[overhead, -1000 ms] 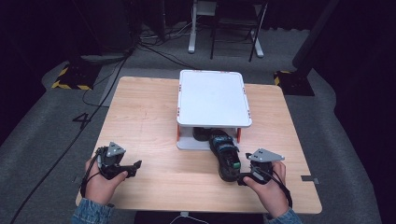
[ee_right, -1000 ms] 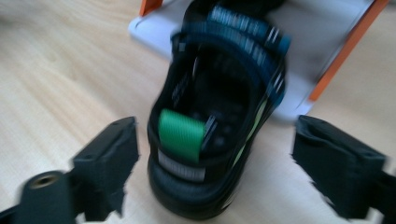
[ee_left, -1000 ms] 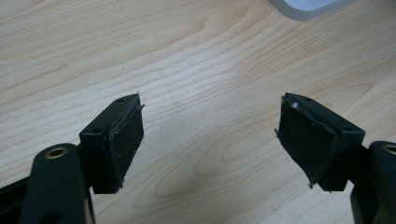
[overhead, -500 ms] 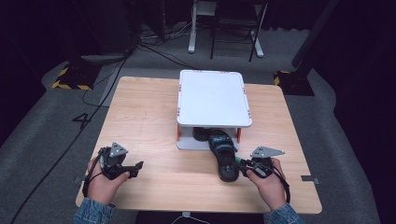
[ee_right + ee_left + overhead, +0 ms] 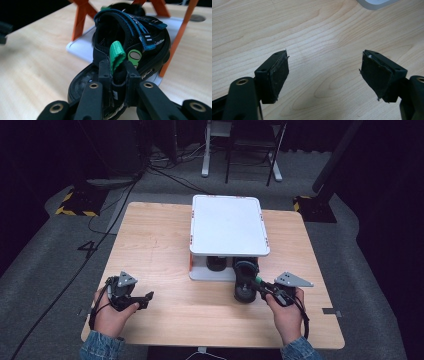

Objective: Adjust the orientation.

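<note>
A black sandal with blue-edged straps lies on the wooden table, its toe under the white rack. In the right gripper view the sandal shows a green pull loop at its heel. My right gripper has just been closing and is shut on the heel strap beside that loop. From above, the right gripper meets the sandal's near end. My left gripper rests low at the table's front left, open with nothing between its jaws.
A second dark sandal sits on the rack's white base, between its orange legs. Bare wood stretches across the table's left half. Cables and chair legs lie on the floor beyond the far edge.
The right gripper's jaws have shut on the sandal's heel strap, and the hand has shifted slightly toward the sandal. The left hand has not moved.
</note>
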